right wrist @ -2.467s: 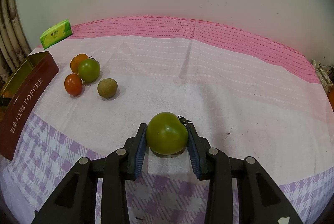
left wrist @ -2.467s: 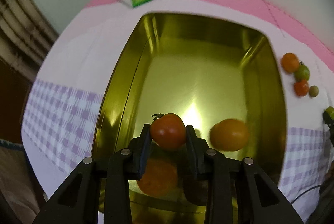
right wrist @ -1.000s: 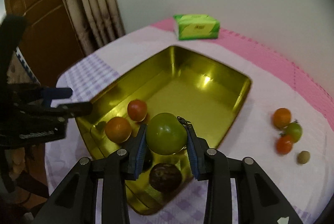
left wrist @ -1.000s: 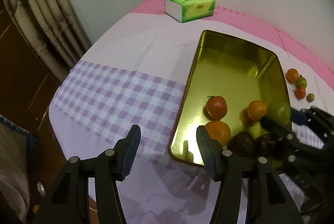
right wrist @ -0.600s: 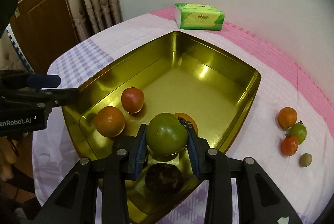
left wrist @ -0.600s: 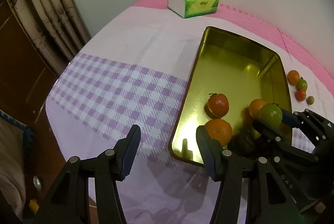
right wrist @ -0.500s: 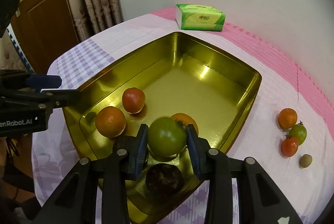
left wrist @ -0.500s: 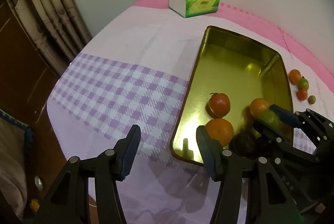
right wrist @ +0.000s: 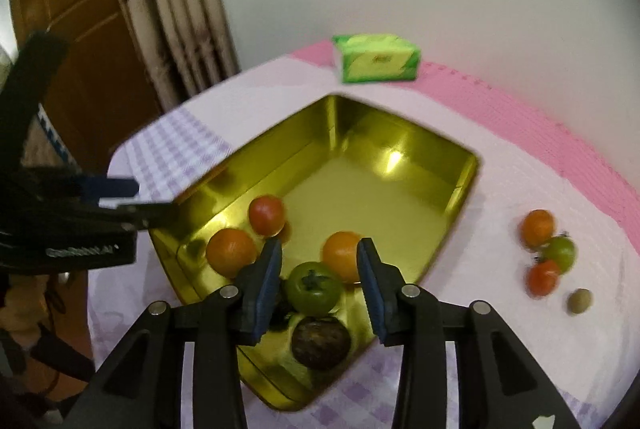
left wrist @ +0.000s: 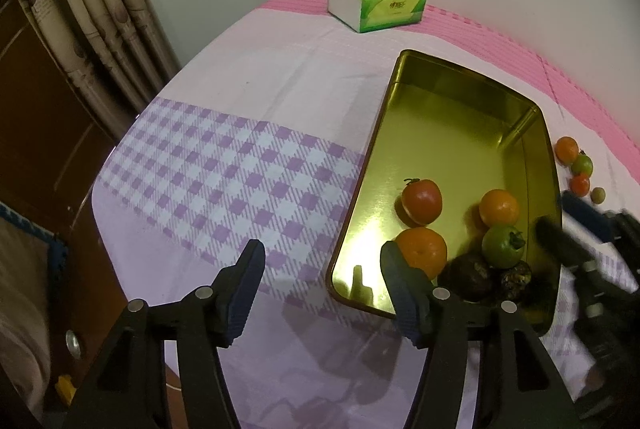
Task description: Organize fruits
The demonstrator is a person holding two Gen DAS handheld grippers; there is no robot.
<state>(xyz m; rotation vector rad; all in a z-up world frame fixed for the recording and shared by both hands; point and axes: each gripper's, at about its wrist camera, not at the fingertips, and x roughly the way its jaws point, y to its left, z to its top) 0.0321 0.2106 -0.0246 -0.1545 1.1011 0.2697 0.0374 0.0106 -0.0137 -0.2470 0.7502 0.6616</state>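
Note:
A gold tin (left wrist: 460,101) (right wrist: 400,149) holds a red tomato (left wrist: 422,201) (right wrist: 267,215), two oranges (left wrist: 422,251) (right wrist: 231,251), a green tomato (left wrist: 502,246) (right wrist: 314,287) and dark round fruits (left wrist: 470,275) (right wrist: 320,343). My right gripper (right wrist: 318,263) is open and empty just above the green tomato; it also shows blurred in the left wrist view (left wrist: 568,221). My left gripper (left wrist: 322,261) is open and empty over the checked cloth at the tin's near-left corner. Several small fruits (left wrist: 576,169) (right wrist: 548,253) lie on the cloth right of the tin.
A green tissue pack (left wrist: 376,3) (right wrist: 378,63) sits at the table's far side by the wall. Curtains (left wrist: 100,21) and a wooden door (right wrist: 80,29) stand to the left, past the table edge.
My right gripper has opened and let go of the green tomato, which now rests in the tin, and has pulled back and up. The left gripper has stayed open and nearly still.

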